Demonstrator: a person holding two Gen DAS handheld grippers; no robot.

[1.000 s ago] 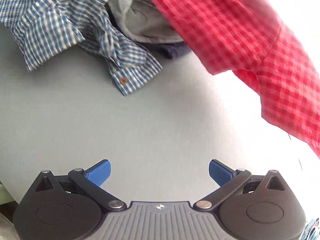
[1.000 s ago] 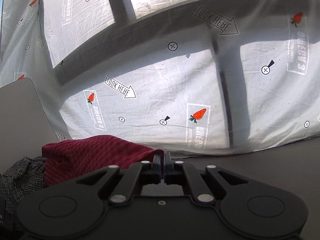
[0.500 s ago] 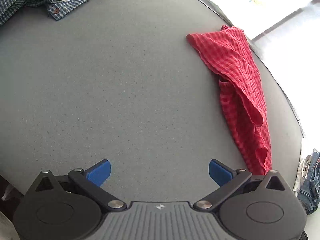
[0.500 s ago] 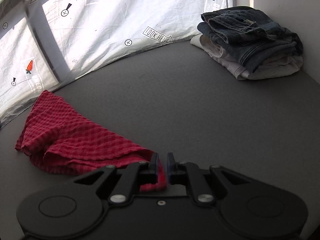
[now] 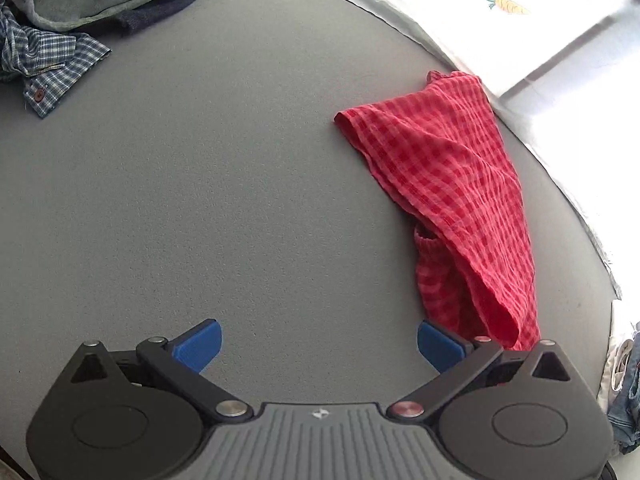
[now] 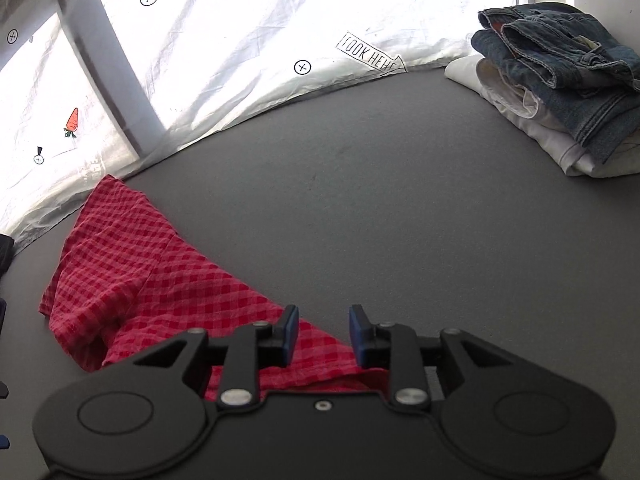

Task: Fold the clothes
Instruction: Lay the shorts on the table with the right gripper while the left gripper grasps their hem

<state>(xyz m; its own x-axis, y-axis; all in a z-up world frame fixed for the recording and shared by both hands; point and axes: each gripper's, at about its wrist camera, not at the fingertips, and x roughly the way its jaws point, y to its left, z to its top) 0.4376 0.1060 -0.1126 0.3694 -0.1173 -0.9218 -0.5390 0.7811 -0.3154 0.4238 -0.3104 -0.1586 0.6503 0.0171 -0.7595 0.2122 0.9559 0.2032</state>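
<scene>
Left wrist view: left gripper [image 5: 318,346] hangs over bare grey tabletop [image 5: 224,184], jaws spread wide, nothing btwn them. The red checked cloth [image 5: 448,200] lies crumpled to the right of it, near the tabletop's far-right edge; its long axis runs from a far corner by the white printed sheet [image 5: 500,4] down toward the gripper's right finger, w/ the near end just beside that finger but not touching as far as can be told. Top left, well apart: a heap of unfolded clothes [image 5: 80,4], incl. a blue plaid shirt [image 5: 44,60].

Right wrist view: right gripper [image 6: 323,336] sits right over the near end of the red checked cloth [image 6: 160,280]. Jaws are opening; cloth shows btwn and under them, but pads don't press on it, so it looks let go and lying on the tabletop [image 6: 380,200]. From here the cloth stretches away to the left & far, toward the white printed sheet [image 6: 240,40]. Far right, well apart: a stack of folded clothes [image 6: 560,92], jeans on top of smth white.

Judgement: cloth is laid down but still bunched, not spread. Right gripper is nearer, directly above one end; left is off to the side of the long axis, so it'd need to cross rightward to take the far corner before any fold.
</scene>
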